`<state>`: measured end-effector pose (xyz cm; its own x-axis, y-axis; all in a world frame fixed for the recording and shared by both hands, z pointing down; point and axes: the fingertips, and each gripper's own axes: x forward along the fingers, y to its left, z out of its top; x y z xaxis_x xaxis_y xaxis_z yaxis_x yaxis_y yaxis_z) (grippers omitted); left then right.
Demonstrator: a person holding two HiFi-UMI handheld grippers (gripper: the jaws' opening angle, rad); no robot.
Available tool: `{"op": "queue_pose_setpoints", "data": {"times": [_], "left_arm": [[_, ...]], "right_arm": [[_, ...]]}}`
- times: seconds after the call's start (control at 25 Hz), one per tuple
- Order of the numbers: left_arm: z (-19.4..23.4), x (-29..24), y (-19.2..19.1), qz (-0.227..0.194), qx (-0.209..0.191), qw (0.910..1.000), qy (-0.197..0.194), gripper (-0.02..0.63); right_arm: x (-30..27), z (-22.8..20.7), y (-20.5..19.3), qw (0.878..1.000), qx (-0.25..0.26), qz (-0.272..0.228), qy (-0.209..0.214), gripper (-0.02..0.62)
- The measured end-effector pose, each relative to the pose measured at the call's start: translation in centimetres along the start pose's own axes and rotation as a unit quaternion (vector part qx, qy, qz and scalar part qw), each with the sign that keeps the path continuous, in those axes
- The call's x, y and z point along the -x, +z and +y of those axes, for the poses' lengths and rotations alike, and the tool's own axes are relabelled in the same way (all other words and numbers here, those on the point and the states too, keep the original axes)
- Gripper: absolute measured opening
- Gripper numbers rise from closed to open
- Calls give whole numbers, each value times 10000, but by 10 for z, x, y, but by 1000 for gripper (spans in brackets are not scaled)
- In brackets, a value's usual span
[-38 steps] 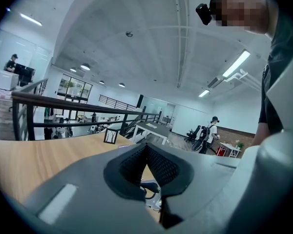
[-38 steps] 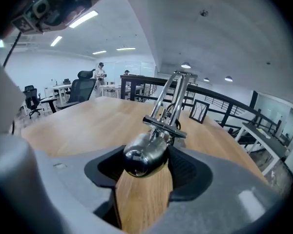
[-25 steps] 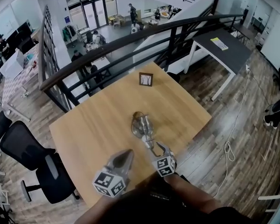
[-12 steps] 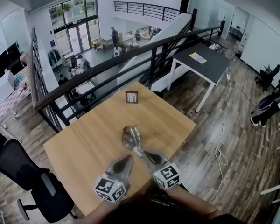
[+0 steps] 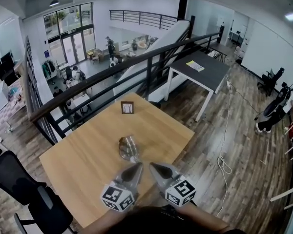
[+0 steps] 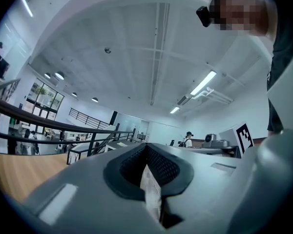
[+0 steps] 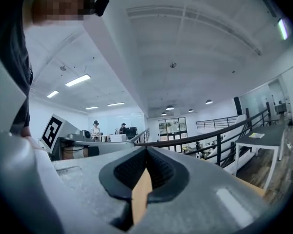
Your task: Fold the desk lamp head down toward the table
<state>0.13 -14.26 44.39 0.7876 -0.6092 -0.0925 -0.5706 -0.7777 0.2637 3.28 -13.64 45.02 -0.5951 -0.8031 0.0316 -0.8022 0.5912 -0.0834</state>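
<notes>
Head view, looking down on a light wooden counter (image 5: 83,160) beside a black railing (image 5: 136,65), with an open office floor below.

Compared with a second ago, the right tongs (image 5: 153,166) no longer reach up to the stem of the desk lamp (image 5: 128,147). They now sit at the bottom centre of the frame, just below the lamp and apart from it. The left tongs (image 5: 136,167) lie close beside them, to their left, tips nearly meeting. The view itself has tipped upward, so more ceiling and far wall show. The lamp, which earlier stretched in a longer line toward the right tongs, now reads as a short, compact shape of clear and metal parts at the middle of the counter.

Both tongs are clenched and grip nothing. In each gripper view the dark ribbed pads meet at the tip, and only a thin sliver of background shows behind them. Both point out level across the room.

A small framed card (image 5: 127,107) stands upright near the counter's far edge, above the lamp in the frame. Its print is too small to read. Each of the tongs carries a cube with square black-and-white marker patterns. At the upper right, a second, dark counter (image 5: 210,74) holds a yellow sheet (image 5: 194,65), also unreadable. A black office chair (image 5: 19,184) stands at the lower left.
</notes>
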Motion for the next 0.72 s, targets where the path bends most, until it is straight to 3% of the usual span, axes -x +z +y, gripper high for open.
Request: {"op": "queue_pose_setpoints", "data": {"times": [0.32, 0.72], "left_arm": [[-71, -18, -11, -38, -236, 9996, 133, 2], [-177, -13, -64, 65, -189, 9987, 478, 2]], "right_arm": [[72, -4, 11, 9998, 17, -133, 141, 3], [180, -6, -16, 9989, -110, 69, 440, 3]]}}
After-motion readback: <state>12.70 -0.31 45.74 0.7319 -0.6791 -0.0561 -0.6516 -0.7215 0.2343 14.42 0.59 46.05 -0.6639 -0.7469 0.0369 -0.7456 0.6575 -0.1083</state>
